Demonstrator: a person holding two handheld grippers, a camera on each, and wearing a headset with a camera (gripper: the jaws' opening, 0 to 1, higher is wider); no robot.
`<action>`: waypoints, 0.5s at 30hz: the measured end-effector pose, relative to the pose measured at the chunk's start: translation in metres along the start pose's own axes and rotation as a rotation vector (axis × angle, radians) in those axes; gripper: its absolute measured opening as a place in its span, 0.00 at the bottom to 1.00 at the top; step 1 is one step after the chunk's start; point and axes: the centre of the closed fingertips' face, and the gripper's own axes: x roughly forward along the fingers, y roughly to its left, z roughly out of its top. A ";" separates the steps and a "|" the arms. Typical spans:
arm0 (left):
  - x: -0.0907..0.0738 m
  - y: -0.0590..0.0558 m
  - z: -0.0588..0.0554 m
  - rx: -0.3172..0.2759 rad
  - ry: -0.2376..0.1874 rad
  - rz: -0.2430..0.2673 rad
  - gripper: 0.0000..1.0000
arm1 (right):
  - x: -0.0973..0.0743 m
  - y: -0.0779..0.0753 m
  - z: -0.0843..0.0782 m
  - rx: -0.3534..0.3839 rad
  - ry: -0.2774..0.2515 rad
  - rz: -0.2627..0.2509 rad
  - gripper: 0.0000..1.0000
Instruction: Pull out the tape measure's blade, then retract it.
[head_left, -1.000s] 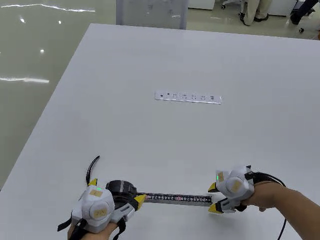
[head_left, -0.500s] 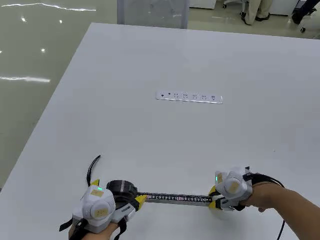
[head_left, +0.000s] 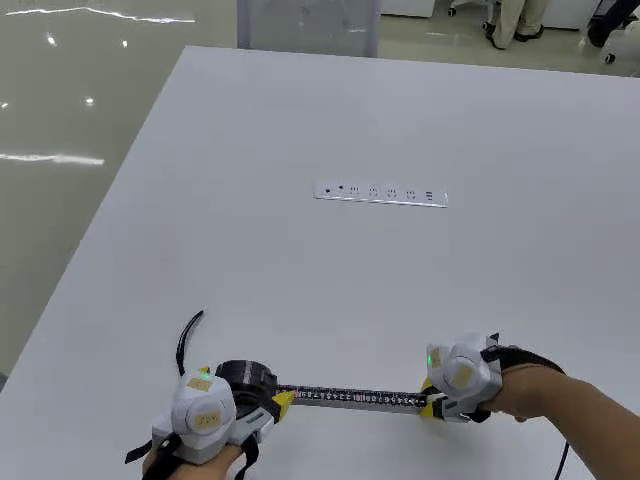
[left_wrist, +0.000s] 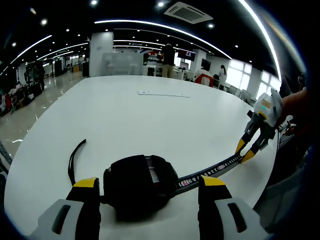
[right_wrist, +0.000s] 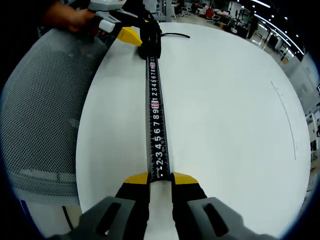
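One tape measure lies at the near edge of the white counter (head_left: 300, 120). It has a black case (head_left: 243, 378) and a black blade (head_left: 350, 397) drawn out flat along the counter top. One black strap (head_left: 187, 335) curls away from the case on the side opposite the blade.

There are two hand-held grippers, both with yellow-tipped jaws. The left hand-held gripper (head_left: 244, 385) has its jaws spread wide with the case sitting between them. In the left gripper view one jaw is right against the case and the other stands a little off, where the blade leaves. Whether they actually press on the case cannot be told. The right hand-held gripper (head_left: 430, 398) is at the far end of the blade, jaws drawn close together and clamped on the blade's tip.

In the right gripper view the blade runs straight ahead from the jaws to the case. Its white numerals read 2, 3, 4, 5, 6, 7, 8, 9, then a red mark, then a fresh run of 1, 2, 3, 4. Farther along they are too small to read. No brand can be made out on the case.

One white power strip (head_left: 380, 194) lies flat mid-counter, well apart from the tape measure. Its sockets are too small to count surely. Grey mesh (right_wrist: 45, 100) shows beside the counter edge in the right gripper view.
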 end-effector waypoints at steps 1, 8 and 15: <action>0.000 0.000 0.000 -0.007 0.002 0.002 0.76 | 0.000 0.000 0.000 0.004 0.008 0.000 0.15; 0.004 0.006 -0.001 -0.039 -0.004 0.032 0.70 | 0.002 0.000 0.000 0.032 0.048 0.010 0.14; 0.009 0.007 -0.001 -0.058 -0.008 0.054 0.66 | 0.001 -0.002 -0.001 0.120 0.023 -0.011 0.14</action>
